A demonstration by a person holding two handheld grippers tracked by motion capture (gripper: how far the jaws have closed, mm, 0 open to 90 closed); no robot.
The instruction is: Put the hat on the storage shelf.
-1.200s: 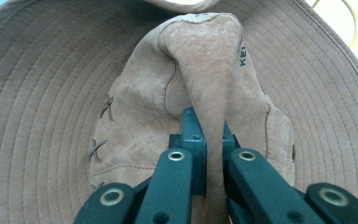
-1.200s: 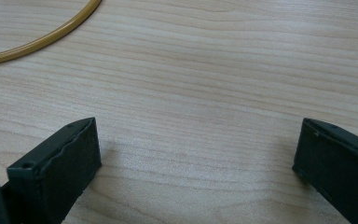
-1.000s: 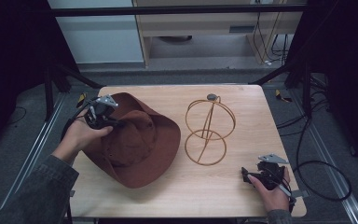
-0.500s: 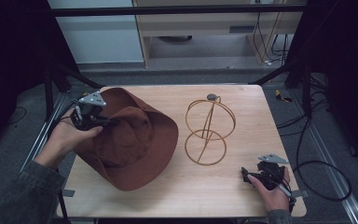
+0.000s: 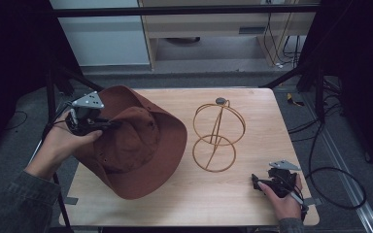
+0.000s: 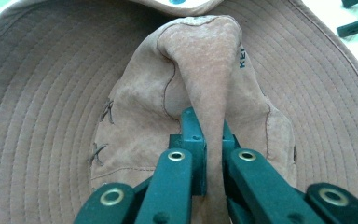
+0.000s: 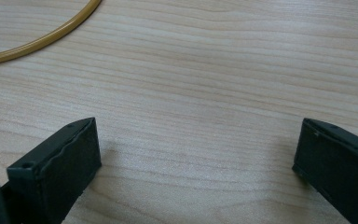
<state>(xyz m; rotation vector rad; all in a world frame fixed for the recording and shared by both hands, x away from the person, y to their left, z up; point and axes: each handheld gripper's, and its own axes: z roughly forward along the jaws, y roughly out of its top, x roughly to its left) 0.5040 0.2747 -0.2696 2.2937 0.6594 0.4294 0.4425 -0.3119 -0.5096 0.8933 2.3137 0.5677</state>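
table: pale wood-grain top [image 5: 252, 204] on a dark frame, grey floor around it, cables at the right, a cabinet at the far side.
hat: brown wide-brimmed hat [image 5: 141, 145] at the left of the table, tilted up on its left side; soft suede-like crown, rings of stitching on the brim.
left gripper: left gripper [image 6: 209, 140] is clamped on a raised fold of the crown, a pinch the left gripper view shows up close.
stand: gold wire hat stand [image 5: 217, 136], two hoops, mid-table, just right of the hat.
right gripper: right gripper [image 7: 196, 154] rests at the near right, jaws spread wide over bare wood.
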